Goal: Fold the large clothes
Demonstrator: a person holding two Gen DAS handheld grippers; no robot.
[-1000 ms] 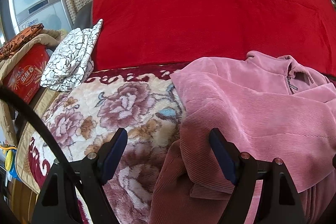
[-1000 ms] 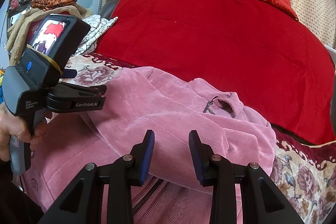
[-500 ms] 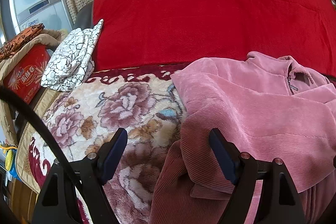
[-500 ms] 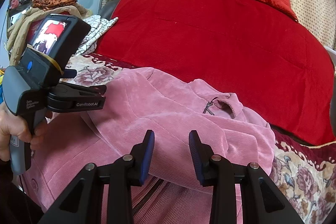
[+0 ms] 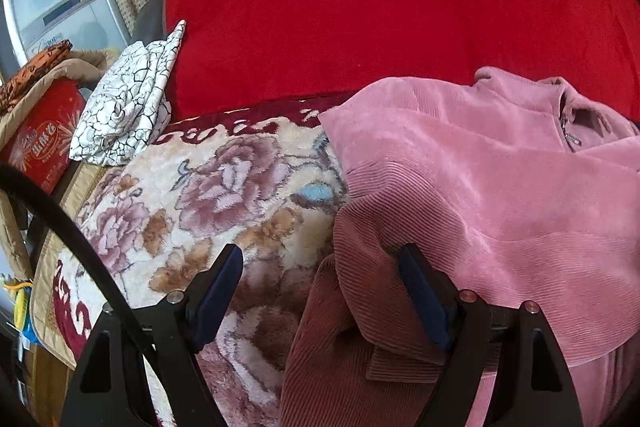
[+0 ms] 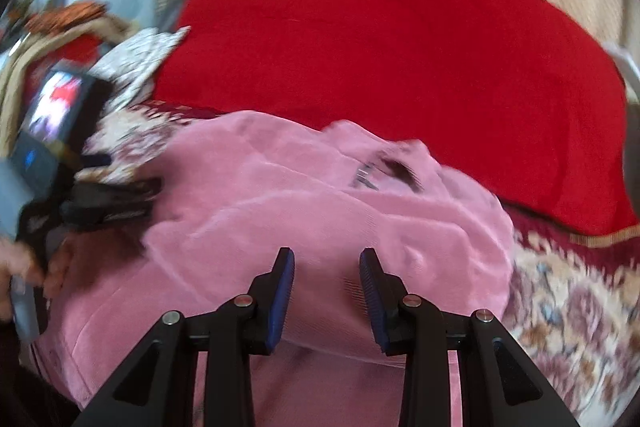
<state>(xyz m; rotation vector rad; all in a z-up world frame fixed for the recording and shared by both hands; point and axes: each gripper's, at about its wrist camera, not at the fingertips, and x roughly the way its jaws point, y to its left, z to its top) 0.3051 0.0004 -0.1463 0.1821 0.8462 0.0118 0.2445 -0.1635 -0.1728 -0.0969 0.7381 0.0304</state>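
**Left wrist view: open claw at the jacket's sleeve edge**

Left wrist shows the left gripper (image 5: 320, 291) spread wide and empty, its right pad resting beside a dark fold of the pink corduroy jacket (image 5: 480, 187), which lies partly folded on the floral blanket (image 5: 224, 187). In the blurred right wrist view, the right gripper (image 6: 326, 287) hovers half open over the jacket's body, holding nothing. The cloth looks soft, thick and limp; it should sag and drag instead of sliding, so a hem or cuff edge is probably the best hold. Farther off lie a white crackle-print cloth (image 5: 128, 99) and the red cushion (image 5: 380, 7).
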